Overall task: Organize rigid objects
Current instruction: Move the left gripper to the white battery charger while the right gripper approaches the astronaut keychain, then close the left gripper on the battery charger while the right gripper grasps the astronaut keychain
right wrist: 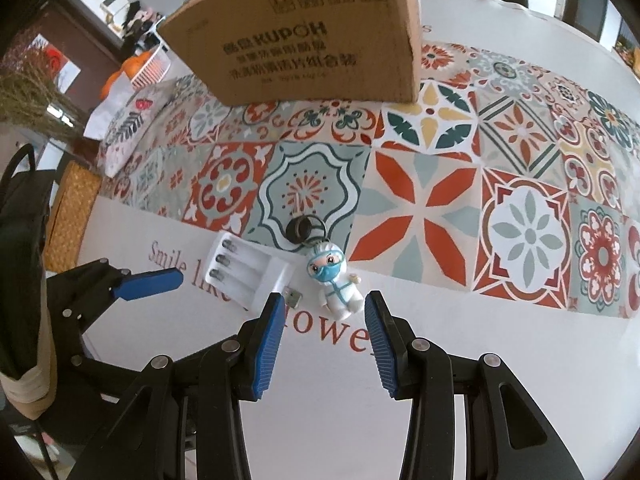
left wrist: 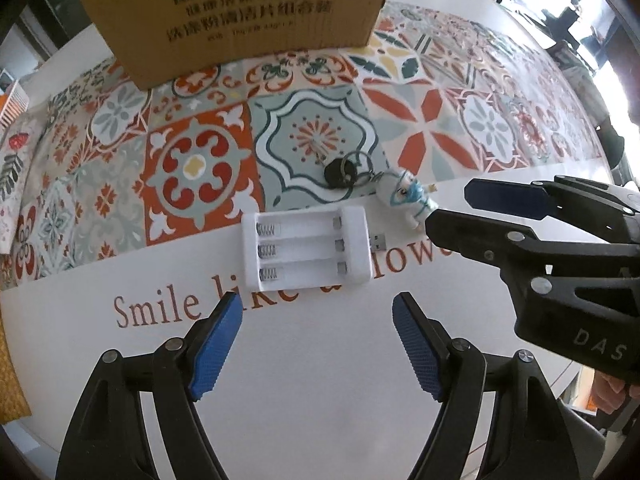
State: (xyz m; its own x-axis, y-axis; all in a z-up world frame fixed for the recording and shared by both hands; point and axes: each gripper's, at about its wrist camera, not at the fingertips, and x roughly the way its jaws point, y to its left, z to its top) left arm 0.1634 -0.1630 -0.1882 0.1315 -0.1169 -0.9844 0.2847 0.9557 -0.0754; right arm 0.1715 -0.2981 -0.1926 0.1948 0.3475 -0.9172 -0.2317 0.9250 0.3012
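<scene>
Both released, nothing between the pads: left hand-held gripper (left wrist: pixel 318 346) above battery charger (left wrist: pixel 306 249), light, stiff, slick plastic; best taken across long sides; right hand-held gripper (right wrist: pixel 324 344) near figurine keychain (right wrist: pixel 335 280)

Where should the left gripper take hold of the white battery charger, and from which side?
Probably from above, the left gripper closing across the flat charger's two long edges, mid-body. It lies flat with its slots up; the USB plug end is too small.

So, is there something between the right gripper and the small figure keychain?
No. In the right wrist view, only bare white tablecloth with red lettering lies between the right gripper and the figure keychain.
</scene>
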